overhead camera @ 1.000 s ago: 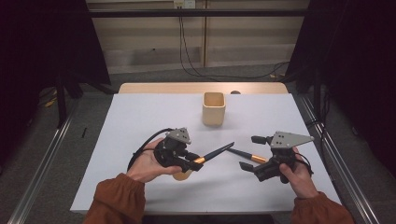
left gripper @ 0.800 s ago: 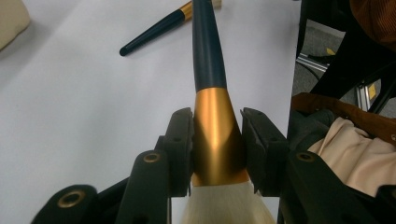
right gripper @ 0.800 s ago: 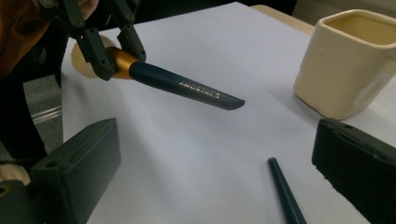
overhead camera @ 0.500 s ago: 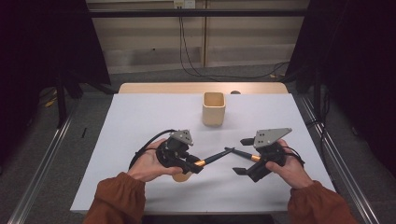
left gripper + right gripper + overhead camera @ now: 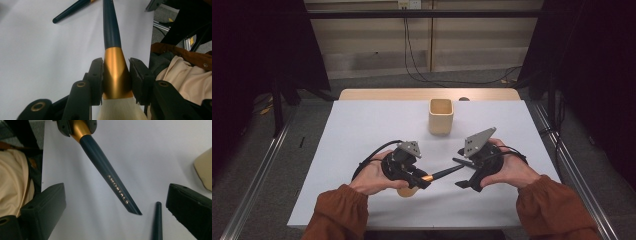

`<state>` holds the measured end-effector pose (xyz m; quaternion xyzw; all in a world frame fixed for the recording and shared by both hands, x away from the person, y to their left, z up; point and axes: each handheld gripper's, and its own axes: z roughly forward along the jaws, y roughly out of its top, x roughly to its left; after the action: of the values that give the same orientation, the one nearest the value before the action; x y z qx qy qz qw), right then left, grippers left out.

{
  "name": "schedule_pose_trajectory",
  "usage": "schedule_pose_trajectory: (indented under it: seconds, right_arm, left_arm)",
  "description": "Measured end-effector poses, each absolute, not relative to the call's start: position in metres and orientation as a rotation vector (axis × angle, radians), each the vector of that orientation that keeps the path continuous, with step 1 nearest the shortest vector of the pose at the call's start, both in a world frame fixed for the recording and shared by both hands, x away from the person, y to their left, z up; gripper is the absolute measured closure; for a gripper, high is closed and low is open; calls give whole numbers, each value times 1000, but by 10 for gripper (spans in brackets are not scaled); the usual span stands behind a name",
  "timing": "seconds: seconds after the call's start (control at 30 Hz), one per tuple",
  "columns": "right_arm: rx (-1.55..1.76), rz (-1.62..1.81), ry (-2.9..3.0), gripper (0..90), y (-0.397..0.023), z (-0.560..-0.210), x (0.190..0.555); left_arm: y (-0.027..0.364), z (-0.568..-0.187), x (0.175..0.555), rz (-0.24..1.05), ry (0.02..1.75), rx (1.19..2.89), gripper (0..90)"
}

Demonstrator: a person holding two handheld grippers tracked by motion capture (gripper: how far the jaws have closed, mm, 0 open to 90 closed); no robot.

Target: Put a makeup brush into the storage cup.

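Here the brush (image 5: 115, 72) sits clamped between the left claw (image 5: 116, 80) pads.

Cup (image 5: 441, 116) on table (image 5: 362, 130), far centre; brush (image 5: 439, 174) before it, between left gripper (image 5: 424, 181) and right gripper (image 5: 462, 172).

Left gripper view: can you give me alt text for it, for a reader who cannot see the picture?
The left tongs clamp the gold ferrule of a makeup brush, whose dark blue handle points away over a white table and whose pale bristles sit at the bottom edge. A second dark handle lies at the top left.
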<state>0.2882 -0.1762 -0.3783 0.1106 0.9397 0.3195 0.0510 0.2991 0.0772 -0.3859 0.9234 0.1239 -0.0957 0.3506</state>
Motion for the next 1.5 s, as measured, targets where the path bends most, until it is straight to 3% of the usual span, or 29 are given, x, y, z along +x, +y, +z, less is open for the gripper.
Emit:
schedule_pose_trajectory:
  seconds: [0.37, 0.63, 0.77, 1.07, 1.5]
  right_arm:
    - [204, 747, 3022, 105, -147, -382, 295]
    - [117, 725, 3063, 314, -128, -386, 294]
    - [90, 736, 3075, 473, -121, -388, 294]
    - [59, 759, 3087, 648, -115, -389, 294]
    - [24, 770, 3087, 732, -118, -392, 290]
  left_arm:
    - [73, -389, 299, -270, 315, 2398, 646]
    - [71, -390, 298, -275, 306, 2403, 646]
    - [70, -391, 298, -274, 302, 2406, 646]
    - [70, -394, 298, -291, 301, 2399, 646]
    - [70, -396, 298, -303, 290, 2379, 643]
